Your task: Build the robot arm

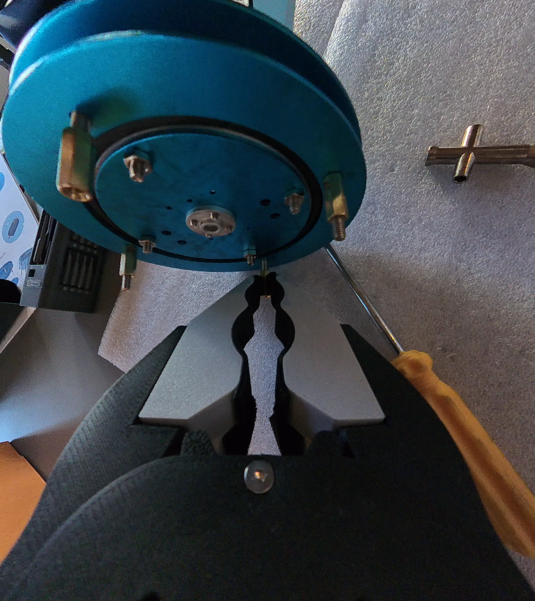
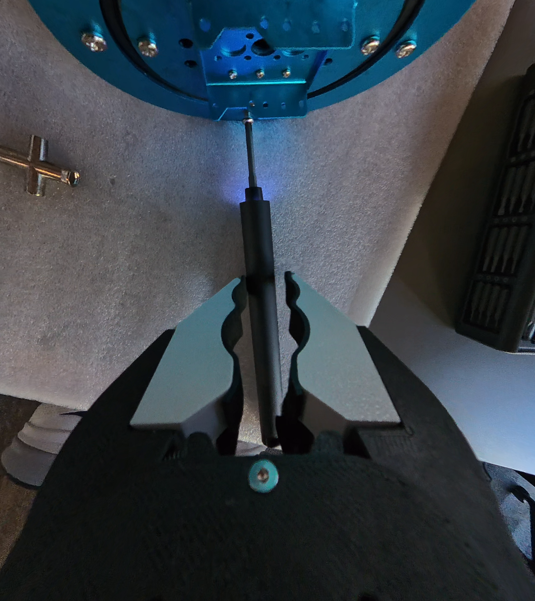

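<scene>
Cross wrench (image 1: 490, 155), yellow-handled screwdriver (image 1: 474, 448), bit case (image 2: 516, 234).

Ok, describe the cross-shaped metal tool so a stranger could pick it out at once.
Start from the big blue disc assembly above the grey foam mat. Beside it, flat on the mat, lies the cross-shaped metal wrench. Unlike the yellow-handled screwdriver nearby, it is bare silver metal with four arms.

Left view bright, right dim and bluish; edges fisheye-warped.

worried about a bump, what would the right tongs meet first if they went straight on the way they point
Probably the blue bracket on the blue disc assembly: the right tongs hold a dark screwdriver whose tip already sits at a screw there.
</scene>
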`<state>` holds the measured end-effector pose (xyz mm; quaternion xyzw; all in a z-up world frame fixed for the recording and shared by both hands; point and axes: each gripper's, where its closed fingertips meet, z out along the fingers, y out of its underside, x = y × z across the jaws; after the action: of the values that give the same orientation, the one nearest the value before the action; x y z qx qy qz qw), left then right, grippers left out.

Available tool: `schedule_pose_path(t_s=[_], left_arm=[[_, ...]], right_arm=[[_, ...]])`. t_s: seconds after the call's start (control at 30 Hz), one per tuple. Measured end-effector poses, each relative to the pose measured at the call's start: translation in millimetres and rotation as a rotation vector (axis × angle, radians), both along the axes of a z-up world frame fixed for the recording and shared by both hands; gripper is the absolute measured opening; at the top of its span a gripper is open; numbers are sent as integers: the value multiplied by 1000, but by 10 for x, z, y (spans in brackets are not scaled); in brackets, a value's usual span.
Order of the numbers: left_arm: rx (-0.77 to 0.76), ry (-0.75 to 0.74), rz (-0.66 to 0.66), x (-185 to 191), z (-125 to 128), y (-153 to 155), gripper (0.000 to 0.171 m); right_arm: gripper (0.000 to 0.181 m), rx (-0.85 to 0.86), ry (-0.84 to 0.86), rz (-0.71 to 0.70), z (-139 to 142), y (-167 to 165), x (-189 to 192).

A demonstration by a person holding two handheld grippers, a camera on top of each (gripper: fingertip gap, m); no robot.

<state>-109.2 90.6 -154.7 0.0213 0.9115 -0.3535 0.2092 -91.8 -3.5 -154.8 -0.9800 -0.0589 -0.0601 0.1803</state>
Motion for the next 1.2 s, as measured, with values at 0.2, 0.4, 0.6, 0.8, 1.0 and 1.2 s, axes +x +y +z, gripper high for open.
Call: schedule_pose_path(t_s=[0.2,0.4,0.6,0.8,1.0,1.2], left_arm=[[-2,2,-1,1,1,-2,4],[-6,6,-4,1,0,-3,4],[-7,2,-4,1,0,-2,4],[-8,3,-6,0,-1,-3,4],[-9,6,-8,1,-1,-4,4],[-7,3,-7,1,0,-4,4]], right_arm=[[22,-25,24,16,37,-49,14],[15,-21,51,16,52,-49,17],[14,-7,317,-84,55,-50,-40],[15,-1,359,-77,58,-54,-34],[23,48,216,-34,101,-35,-16],[16,7,176,-33,39,-30,-28]])
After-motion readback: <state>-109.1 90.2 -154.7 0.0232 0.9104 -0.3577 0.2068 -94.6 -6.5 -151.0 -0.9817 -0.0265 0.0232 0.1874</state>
